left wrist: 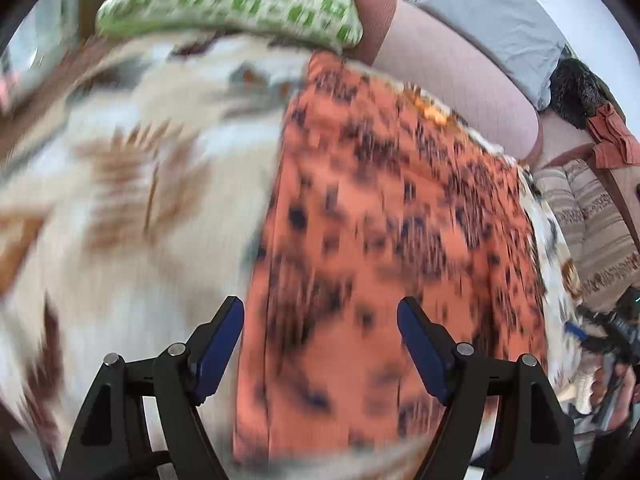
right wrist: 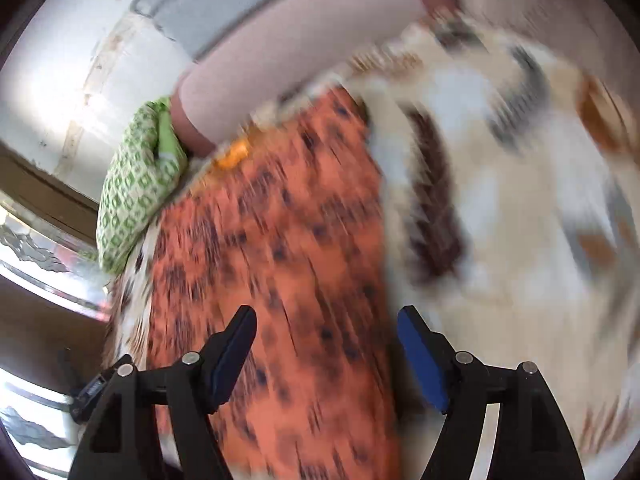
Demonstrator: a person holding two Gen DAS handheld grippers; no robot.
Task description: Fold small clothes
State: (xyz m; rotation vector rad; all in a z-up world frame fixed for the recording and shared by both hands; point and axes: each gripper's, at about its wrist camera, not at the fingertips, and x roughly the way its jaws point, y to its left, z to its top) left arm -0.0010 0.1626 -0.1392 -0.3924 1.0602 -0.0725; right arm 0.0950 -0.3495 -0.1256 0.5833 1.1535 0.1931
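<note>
An orange garment with dark speckles [left wrist: 384, 240] lies flat as a long strip on a cream patterned blanket [left wrist: 132, 184]. My left gripper [left wrist: 320, 312] is open above the garment's near end, holding nothing. The same garment [right wrist: 280, 280] shows in the right wrist view on the blanket [right wrist: 500, 220]. My right gripper [right wrist: 326, 320] is open over its near end, empty. Both views are motion-blurred.
A green-and-white patterned pillow [left wrist: 240, 0] lies beyond the garment's far end; it also shows in the right wrist view [right wrist: 136, 192]. A pale pink bolster [left wrist: 452, 80] and a grey cushion [left wrist: 492, 12] sit behind. Striped cushions [left wrist: 600, 220] are at right.
</note>
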